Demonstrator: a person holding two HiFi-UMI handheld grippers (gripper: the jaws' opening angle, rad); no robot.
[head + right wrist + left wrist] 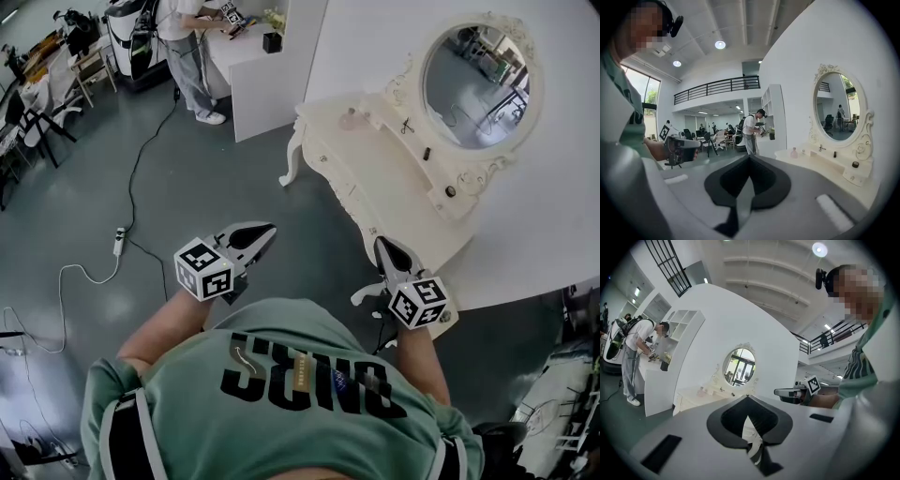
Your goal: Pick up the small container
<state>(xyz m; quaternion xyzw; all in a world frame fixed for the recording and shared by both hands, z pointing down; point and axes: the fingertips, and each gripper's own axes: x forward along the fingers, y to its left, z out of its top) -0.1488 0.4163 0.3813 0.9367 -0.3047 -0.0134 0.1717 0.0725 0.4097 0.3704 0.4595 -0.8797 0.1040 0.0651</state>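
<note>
Nothing is done yet: the left gripper (pixel 265 231) and the right gripper (pixel 382 244) are at lower middle, both jaws closed on nothing, while the small container (pixel 450 191), probably this dark pot, stands untouched on the dressing table (pixel 375 173) at upper right.

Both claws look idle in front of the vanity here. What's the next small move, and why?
Probably advance the right claw toward the small dark container on the vanity table. Both it and the left claw are shut and empty, well short of the items on the tabletop. The right one appears nearer that end, so it seems the natural one to reach with.
</note>
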